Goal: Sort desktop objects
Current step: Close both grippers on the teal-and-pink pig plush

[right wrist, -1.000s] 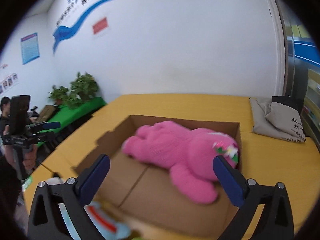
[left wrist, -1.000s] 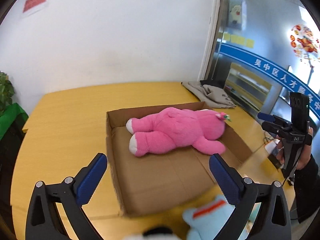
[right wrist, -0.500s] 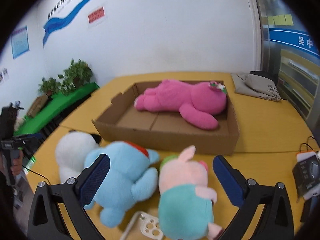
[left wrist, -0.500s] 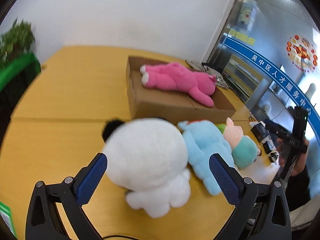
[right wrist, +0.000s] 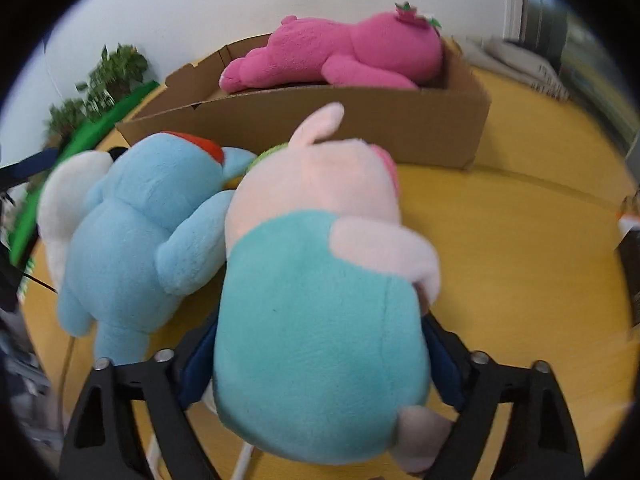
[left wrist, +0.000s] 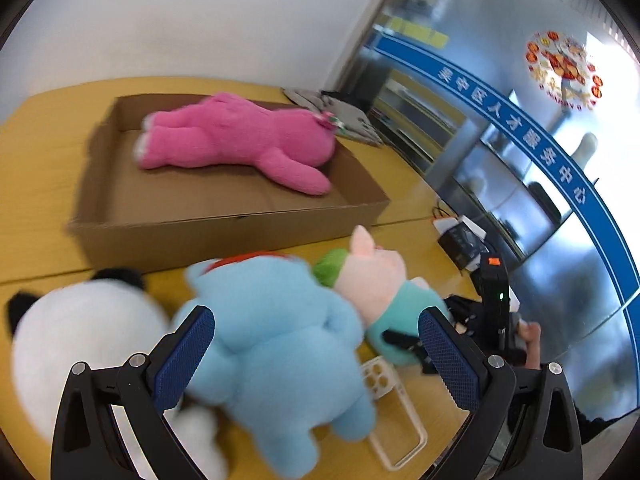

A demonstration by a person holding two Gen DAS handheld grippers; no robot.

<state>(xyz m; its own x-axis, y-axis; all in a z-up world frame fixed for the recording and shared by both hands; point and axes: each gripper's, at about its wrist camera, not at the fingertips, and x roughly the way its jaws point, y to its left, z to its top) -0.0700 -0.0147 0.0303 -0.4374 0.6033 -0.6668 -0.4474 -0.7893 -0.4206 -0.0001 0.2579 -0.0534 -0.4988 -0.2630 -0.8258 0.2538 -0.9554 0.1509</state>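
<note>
A pig plush [right wrist: 320,320] with a teal body lies on the yellow table, and my right gripper [right wrist: 320,360] straddles that body. Its jaws are closing, with both pads against the body's sides. A light blue plush [left wrist: 276,320] lies beside the pig plush [left wrist: 372,276], with a white panda plush [left wrist: 80,332] to its left. My left gripper [left wrist: 318,356] hangs open over the blue plush, its pads apart from it. Behind the toys a pink bear plush [left wrist: 240,140] lies in a low cardboard box [left wrist: 224,232]. The right wrist view also shows the blue plush [right wrist: 132,232].
A clear phone case [left wrist: 392,420] lies on the table under the blue plush's foot. A black device with cables [left wrist: 460,236] sits at the right table edge. A grey bag [left wrist: 340,116] lies behind the box. Plants [right wrist: 108,76] stand at the left and a glass wall at the right.
Both grippers have come down toward the toys. The left one shifted from over the panda to over the blue plush. The right one sank around the pig and its jaws narrowed.
</note>
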